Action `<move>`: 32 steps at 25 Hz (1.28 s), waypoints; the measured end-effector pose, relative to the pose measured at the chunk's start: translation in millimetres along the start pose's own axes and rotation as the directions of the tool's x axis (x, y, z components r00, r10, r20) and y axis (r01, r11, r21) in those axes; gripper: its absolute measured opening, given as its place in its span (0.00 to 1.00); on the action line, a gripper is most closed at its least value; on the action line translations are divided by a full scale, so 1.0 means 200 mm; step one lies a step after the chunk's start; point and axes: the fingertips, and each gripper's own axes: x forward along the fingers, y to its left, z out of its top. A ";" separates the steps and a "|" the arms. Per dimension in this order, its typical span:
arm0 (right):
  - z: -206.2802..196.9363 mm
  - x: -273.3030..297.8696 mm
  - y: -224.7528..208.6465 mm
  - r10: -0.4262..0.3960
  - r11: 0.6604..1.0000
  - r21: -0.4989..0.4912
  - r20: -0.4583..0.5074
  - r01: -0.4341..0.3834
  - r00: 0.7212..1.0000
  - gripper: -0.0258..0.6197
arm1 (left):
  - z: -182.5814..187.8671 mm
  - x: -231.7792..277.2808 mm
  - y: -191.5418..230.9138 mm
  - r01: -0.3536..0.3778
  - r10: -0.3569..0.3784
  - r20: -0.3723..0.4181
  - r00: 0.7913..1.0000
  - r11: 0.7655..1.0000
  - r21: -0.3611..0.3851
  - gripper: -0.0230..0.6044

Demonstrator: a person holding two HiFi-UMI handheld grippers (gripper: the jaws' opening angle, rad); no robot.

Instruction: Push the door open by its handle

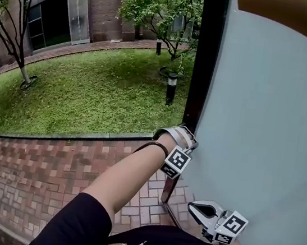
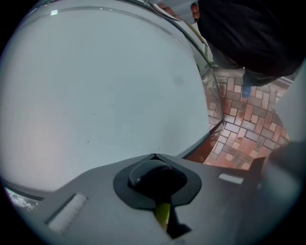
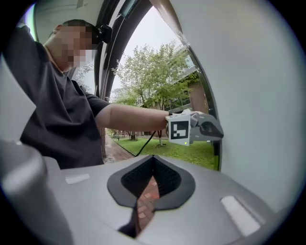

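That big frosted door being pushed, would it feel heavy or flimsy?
Probably stiff and fairly heavy: the door is a tall frosted panel in a dark frame. It likely swings rather than tips, since it stands open onto the lawn. Its smooth face looks slippery, so the left claw might skid.

Two grippers (image 1: 187,136) (image 1: 198,208), one frosted door (image 1: 265,135), and two bollards (image 1: 171,87) (image 1: 158,47) on the lawn.

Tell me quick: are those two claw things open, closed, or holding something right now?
Left gripper: closed, jaws meeting at the tip against the door panel, nothing gripped.
Right gripper: closed, nothing between its jaws.
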 end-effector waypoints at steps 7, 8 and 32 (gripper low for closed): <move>0.02 -0.12 -0.23 -0.108 0.993 0.046 -0.013 0.109 0.994 0.04 | 0.12 0.23 0.27 -0.037 0.031 0.106 0.994 0.998 0.055 0.04; 0.04 -0.13 -0.26 -0.104 0.994 0.039 -0.017 0.104 0.994 0.04 | 0.14 0.24 0.32 -0.044 0.037 0.118 0.992 0.997 0.059 0.04; -0.16 0.39 -1.03 0.001 0.993 0.119 -0.026 0.002 1.000 0.04 | -0.29 -0.04 0.06 0.002 0.237 0.279 0.931 0.759 -0.651 0.19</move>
